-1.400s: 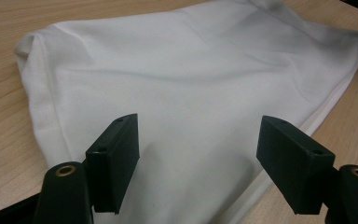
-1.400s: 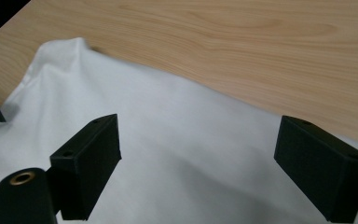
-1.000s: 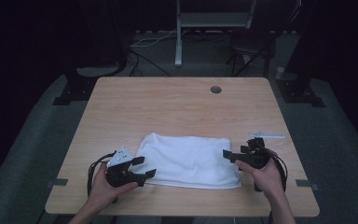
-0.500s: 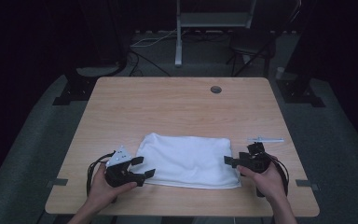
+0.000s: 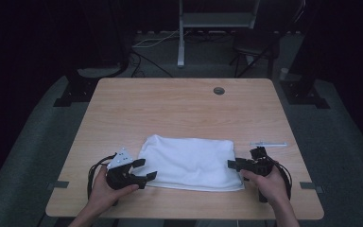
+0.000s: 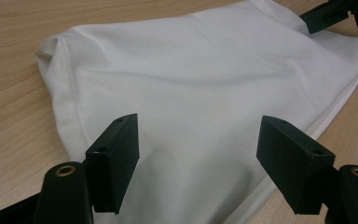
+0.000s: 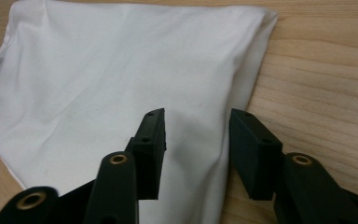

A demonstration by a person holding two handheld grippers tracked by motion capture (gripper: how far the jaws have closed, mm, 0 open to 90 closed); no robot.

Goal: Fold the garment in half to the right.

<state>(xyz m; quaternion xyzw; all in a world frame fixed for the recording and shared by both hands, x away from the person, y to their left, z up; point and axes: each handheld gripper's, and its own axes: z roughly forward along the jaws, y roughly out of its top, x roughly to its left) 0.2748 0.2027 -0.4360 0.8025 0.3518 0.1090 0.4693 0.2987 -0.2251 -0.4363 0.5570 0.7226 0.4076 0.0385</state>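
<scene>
- the left gripper point(image 5: 144, 171) sits at the near left corner of the white cloth point(image 5: 191, 161), jaws wide, ready to grab.
- the right gripper point(image 5: 234, 164) has just been closing its jaws over the cloth's right edge, not pinching yet.
- the cloth lies flat on the table point(image 5: 179, 109), its long side running left to right.
- a thin stick point(image 5: 268, 144) lies farther right.

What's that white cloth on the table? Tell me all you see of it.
The white cloth looks like soft woven fabric, folded into a flat, layered rectangle with faint creases. It lies on the wooden table near the person's edge. The left tool stands open at its left end. The right tool, whose jaws have just been closing, straddles its right edge; whether they already pinch it is unclear.
</scene>
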